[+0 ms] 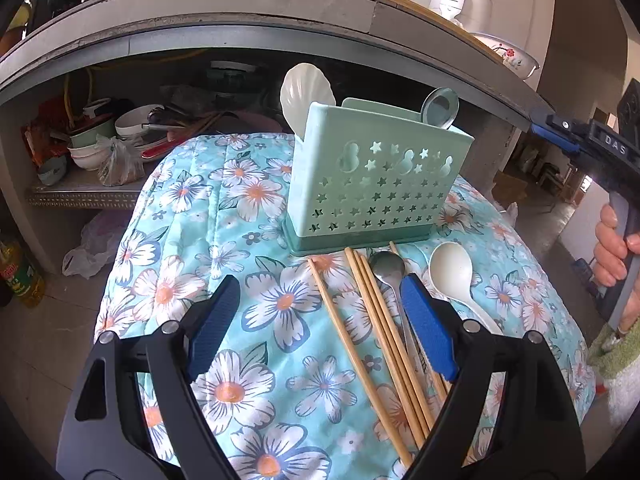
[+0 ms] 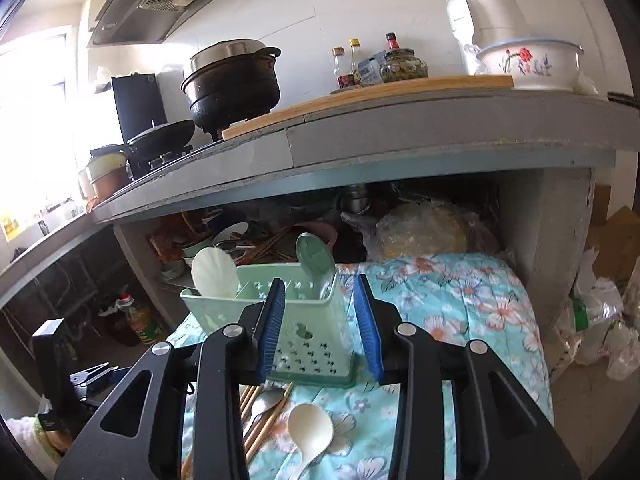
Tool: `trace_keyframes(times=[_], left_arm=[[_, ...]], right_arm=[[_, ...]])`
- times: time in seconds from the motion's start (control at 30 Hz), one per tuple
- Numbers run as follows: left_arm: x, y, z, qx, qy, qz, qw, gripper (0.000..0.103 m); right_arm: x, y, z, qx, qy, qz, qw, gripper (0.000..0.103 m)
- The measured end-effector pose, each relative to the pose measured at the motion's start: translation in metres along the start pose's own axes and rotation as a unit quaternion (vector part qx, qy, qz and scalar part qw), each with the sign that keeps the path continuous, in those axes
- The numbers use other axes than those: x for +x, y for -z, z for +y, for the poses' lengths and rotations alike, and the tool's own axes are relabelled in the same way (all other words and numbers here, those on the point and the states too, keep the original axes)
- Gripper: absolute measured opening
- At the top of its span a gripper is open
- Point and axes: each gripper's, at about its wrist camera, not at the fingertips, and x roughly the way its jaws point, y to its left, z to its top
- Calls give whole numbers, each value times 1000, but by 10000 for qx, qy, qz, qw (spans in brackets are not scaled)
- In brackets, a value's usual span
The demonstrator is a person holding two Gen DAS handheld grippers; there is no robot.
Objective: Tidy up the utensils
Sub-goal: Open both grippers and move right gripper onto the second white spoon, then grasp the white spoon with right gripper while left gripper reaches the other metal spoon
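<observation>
A mint-green perforated utensil holder [image 1: 380,184] stands on a floral cloth [image 1: 248,264]. A white shell-shaped scoop [image 1: 306,96] and a metal ladle [image 1: 440,108] stick out of it. In front of the holder lie several wooden chopsticks [image 1: 372,312], a metal spoon [image 1: 387,266] and a white spoon [image 1: 452,272]. My left gripper [image 1: 320,320] is open low over the cloth, its right finger above the chopsticks and the metal spoon's handle. My right gripper [image 2: 320,320] hovers before the holder [image 2: 308,340], jaws apart with nothing between them. The white spoon [image 2: 310,432] lies below it.
A grey counter edge [image 1: 248,20] overhangs the cloth, with a pot [image 2: 232,84] and a flowered bowl [image 2: 528,64] on top. The shelf under it holds stacked bowls [image 1: 120,128]. An oil bottle [image 1: 20,276] and plastic bags [image 2: 600,320] are on the floor.
</observation>
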Motion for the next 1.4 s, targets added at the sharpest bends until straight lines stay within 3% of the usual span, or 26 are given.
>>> trace_keyframes(times=[0.17,0.3,0.57,0.7,1.07,1.4], left_arm=[[0,3,-2,9,60,79,10000,79],[2,4,-7,68,103,169,9998,79],[12,-3,-32,147,683,325,9970,79],[22,-4,-49,298,859,454,9948,71],[59,-23,-81,582,1217,616,9889,48],[113,-44,-99,1080,1515,1203,9752,46]], right_arm=[[-10,34,1,363,-139,528,9978,40],[-9,63,3,406,176,927,9947,40],[28,96,-21,1063,209,1783,9780,40],[43,111,-29,1292,114,2012,9709,40],[44,120,-45,1504,118,1984,9684,40],[41,122,-54,1648,71,1896,9679,40]])
